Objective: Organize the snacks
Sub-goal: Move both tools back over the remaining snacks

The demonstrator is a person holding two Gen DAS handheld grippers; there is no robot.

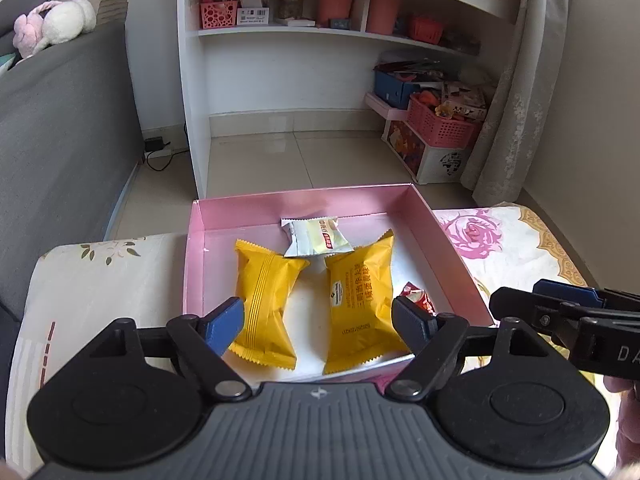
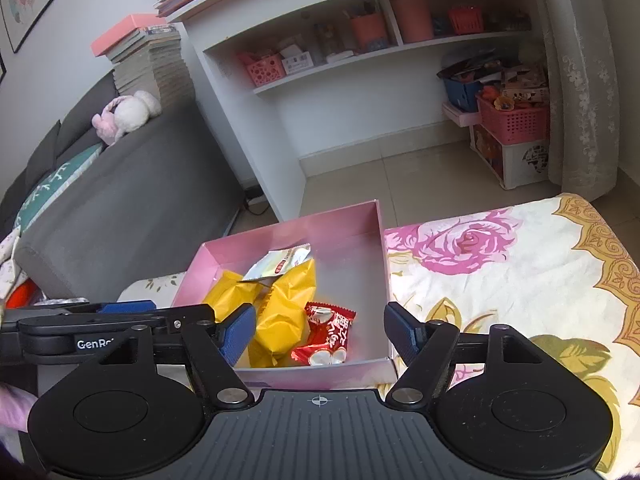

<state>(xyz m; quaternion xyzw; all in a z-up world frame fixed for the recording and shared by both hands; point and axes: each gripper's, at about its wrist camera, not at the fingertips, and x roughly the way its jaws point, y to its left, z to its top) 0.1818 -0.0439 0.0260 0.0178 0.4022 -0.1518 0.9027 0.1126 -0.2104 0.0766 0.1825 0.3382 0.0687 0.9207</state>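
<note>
A pink box (image 1: 304,204) sits on a floral cloth and holds the snacks. In the left wrist view it contains two yellow packets (image 1: 266,304) (image 1: 360,300), a white packet (image 1: 316,238) behind them, and a red packet (image 1: 418,296) half hidden by a finger. My left gripper (image 1: 318,306) hovers open over the box's near side, its pads clear of the yellow packets. In the right wrist view my right gripper (image 2: 320,328) also stands open above the near edge of the box (image 2: 344,220), with the red packet (image 2: 328,332) lying below between its fingers, untouched. Each gripper appears at the edge of the other's view.
The floral cloth (image 2: 500,280) spreads to the right of the box. A grey sofa (image 1: 60,140) with a plush toy (image 1: 56,24) rises on the left. Beyond are a tiled floor, a white shelf unit (image 1: 280,60), pink baskets on storage boxes (image 1: 440,124) and a curtain (image 1: 512,80).
</note>
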